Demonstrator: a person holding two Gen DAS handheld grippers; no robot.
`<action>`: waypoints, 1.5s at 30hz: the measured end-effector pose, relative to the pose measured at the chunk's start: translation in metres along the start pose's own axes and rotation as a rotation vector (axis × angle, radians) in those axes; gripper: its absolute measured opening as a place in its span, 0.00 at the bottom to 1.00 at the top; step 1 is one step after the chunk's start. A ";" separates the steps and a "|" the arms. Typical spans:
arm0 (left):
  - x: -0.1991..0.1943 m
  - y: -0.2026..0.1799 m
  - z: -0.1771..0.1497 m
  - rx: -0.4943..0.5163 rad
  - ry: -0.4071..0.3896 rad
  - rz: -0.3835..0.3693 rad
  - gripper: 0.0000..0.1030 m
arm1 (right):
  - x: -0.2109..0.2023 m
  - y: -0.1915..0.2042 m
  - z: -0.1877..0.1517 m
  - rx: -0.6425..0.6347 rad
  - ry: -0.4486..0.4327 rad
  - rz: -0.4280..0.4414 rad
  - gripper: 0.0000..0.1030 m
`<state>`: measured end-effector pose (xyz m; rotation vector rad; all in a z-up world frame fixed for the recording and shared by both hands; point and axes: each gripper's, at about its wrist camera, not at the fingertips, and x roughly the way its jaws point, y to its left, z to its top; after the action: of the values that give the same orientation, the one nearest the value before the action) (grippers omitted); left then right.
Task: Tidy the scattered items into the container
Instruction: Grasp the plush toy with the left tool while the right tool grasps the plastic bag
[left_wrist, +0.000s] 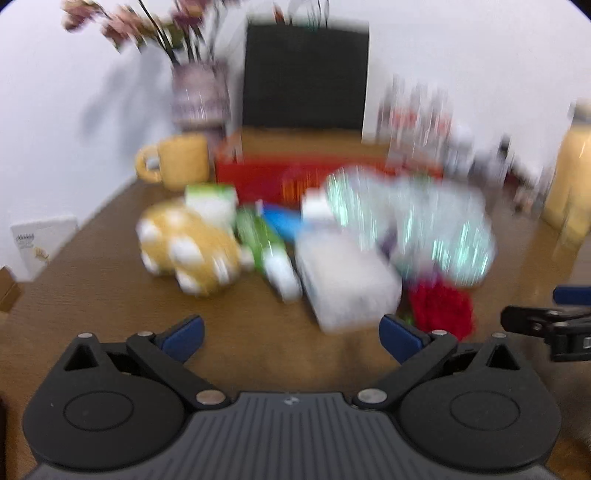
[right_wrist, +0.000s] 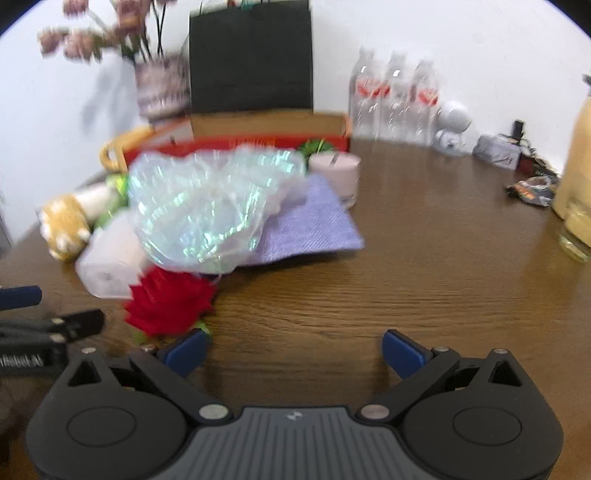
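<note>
A heap of items lies on the brown table in front of a red open box (left_wrist: 258, 173) (right_wrist: 236, 142). In it are a yellow-and-white plush toy (left_wrist: 188, 247) (right_wrist: 64, 225), a green-and-white tube (left_wrist: 267, 251), a clear plastic box (left_wrist: 345, 273) (right_wrist: 110, 258), an iridescent plastic wrap (left_wrist: 413, 221) (right_wrist: 207, 206), a red fabric flower (left_wrist: 441, 308) (right_wrist: 170, 299), a purple cloth (right_wrist: 306, 225) and a pink candle jar (right_wrist: 338, 171). My left gripper (left_wrist: 291, 338) is open just short of the clear box. My right gripper (right_wrist: 293, 352) is open over bare wood, right of the flower. Both views are blurred.
A yellow mug (left_wrist: 177, 160), a vase of pink flowers (left_wrist: 199, 96) (right_wrist: 160, 88) and a black bag (left_wrist: 306, 77) (right_wrist: 251, 59) stand behind the box. Three water bottles (right_wrist: 393, 99), a white figure (right_wrist: 452, 127), a wrapper (right_wrist: 532, 190) and a yellow jug (right_wrist: 580, 158) line the right.
</note>
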<state>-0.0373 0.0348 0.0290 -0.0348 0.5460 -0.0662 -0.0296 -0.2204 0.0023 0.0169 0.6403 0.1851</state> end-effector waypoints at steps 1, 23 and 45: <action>-0.004 0.012 0.006 -0.036 -0.037 -0.028 1.00 | -0.011 -0.003 0.004 0.005 -0.045 0.027 0.98; 0.075 0.062 0.038 -0.135 0.086 0.125 0.48 | 0.064 0.034 0.056 0.021 -0.046 0.197 0.22; 0.091 0.017 0.025 0.030 0.129 0.071 0.65 | 0.051 0.008 0.049 0.045 -0.208 0.128 0.68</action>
<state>0.0541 0.0458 0.0022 0.0186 0.6741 -0.0072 0.0385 -0.2013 0.0118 0.1191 0.4358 0.2884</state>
